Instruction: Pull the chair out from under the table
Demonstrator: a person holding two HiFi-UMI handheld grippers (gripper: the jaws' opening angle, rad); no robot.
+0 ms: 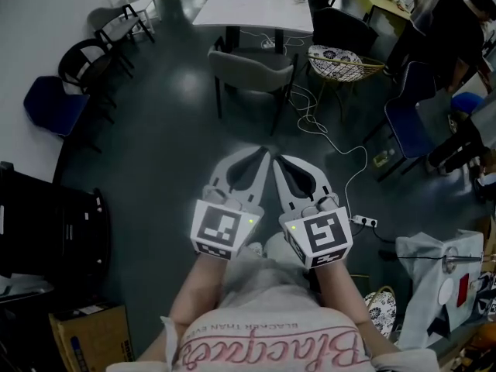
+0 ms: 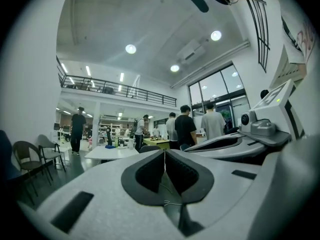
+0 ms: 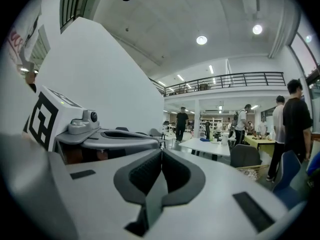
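The shirt at the bottom of the head view carries pink script, upside down and too curled to read for sure. Above it is a small line that looks like "BLACKER THAN EVE", cut off at the edge. Each gripper has a white cube with a black square marker and a green light.

The chair has a grey padded shell with a curved back and thin dark legs. It stands on the dark, glossy floor with its back towards the person and its front at the near edge of the bench, a flat white top on dark legs. It is well ahead of both grippers and nothing touches it. A white cable snakes over the floor to its right.

The left gripper and right gripper are smooth white plastic with dark ribbed pads, held side by side and pointing at the chair. Each gripper view shows the jaws clenched, pad against pad, with nothing between them.
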